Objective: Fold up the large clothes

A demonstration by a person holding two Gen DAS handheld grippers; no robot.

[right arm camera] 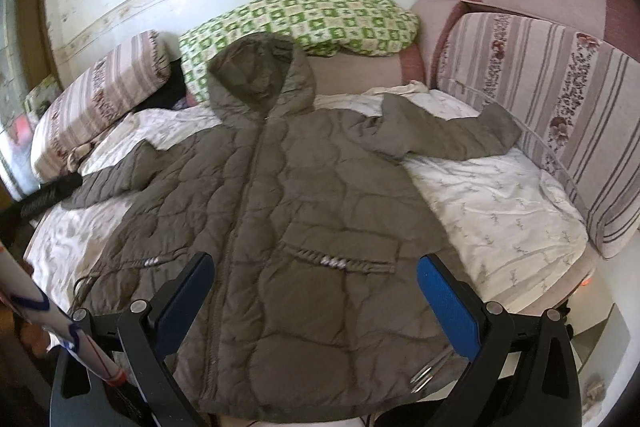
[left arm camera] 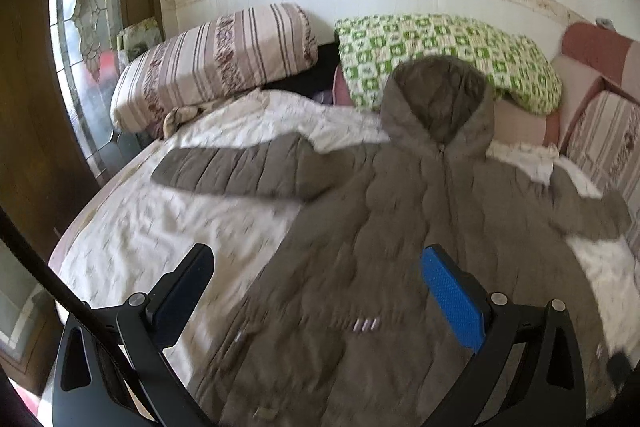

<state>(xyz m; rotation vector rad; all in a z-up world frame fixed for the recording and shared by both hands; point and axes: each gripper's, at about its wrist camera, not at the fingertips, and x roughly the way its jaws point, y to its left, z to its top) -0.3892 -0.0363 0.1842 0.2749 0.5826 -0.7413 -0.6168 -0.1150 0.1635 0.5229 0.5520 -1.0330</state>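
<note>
Two pillows (right arm camera: 312,23) at bed (right arm camera: 500,211) head, cushion (right arm camera: 560,115) beside | jacket (right arm camera: 288,227) spread flat on bed, sleeves out | left claw (left arm camera: 316,291) wide apart, empty | right claw (right arm camera: 316,291) wide apart, empty, above hem

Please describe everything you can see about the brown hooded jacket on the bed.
The jacket is olive-brown, quilted and puffy, seemingly padded fabric. It lies flat, front up, zipped closed, on the white sheet. Its hood rests against the green checked pillow. Both sleeves spread sideways. Two front pockets have braided trim. Neither gripper touches it.
</note>
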